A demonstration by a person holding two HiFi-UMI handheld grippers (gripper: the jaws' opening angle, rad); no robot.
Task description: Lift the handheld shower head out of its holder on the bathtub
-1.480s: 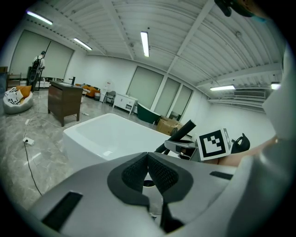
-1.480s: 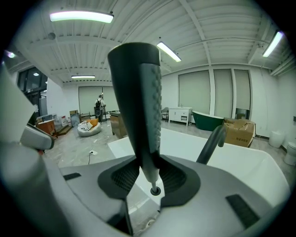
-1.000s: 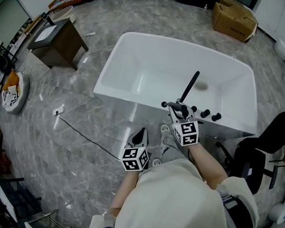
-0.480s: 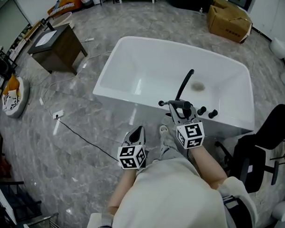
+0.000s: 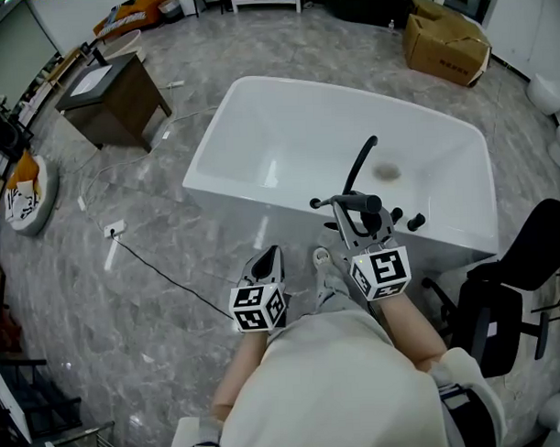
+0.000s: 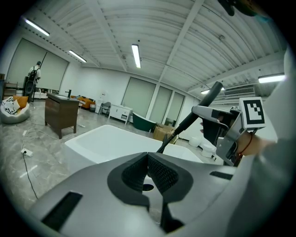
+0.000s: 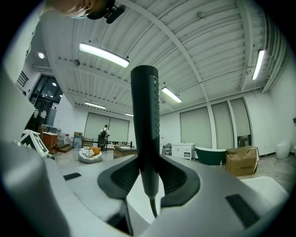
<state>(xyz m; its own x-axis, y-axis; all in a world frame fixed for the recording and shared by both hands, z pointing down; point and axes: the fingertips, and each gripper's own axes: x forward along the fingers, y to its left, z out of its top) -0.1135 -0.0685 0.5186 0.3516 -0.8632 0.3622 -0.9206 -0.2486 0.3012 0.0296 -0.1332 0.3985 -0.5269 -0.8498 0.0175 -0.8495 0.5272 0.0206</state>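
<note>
My left gripper [image 5: 271, 257] [image 6: 148, 159] has hardly shifted. It hangs low at the left, short of the near wall of the white freestanding bathtub [image 5: 233, 197], with its jaws pressed together on nothing.

The change is on the right. My right gripper [image 5: 353, 208] [image 7: 149, 172] has come up from the tub's near rim, beside the black tap knobs [image 5: 415, 221]. It carries the slim black wand-shaped shower head [image 5: 362, 165] [image 7: 145, 120] [image 6: 203, 104] with it. The jaws pinch the wand low on its handle, with the dark pads tight on either side. The wand now stands higher over the rim than a second ago, its head leaning away over the basin.

In the right gripper view its thin hose [image 7: 152, 208] trails from the bottom end, and I see no holder around it. I judge the shower head lifted clear, or very nearly so; a little more height would settle it.
</note>
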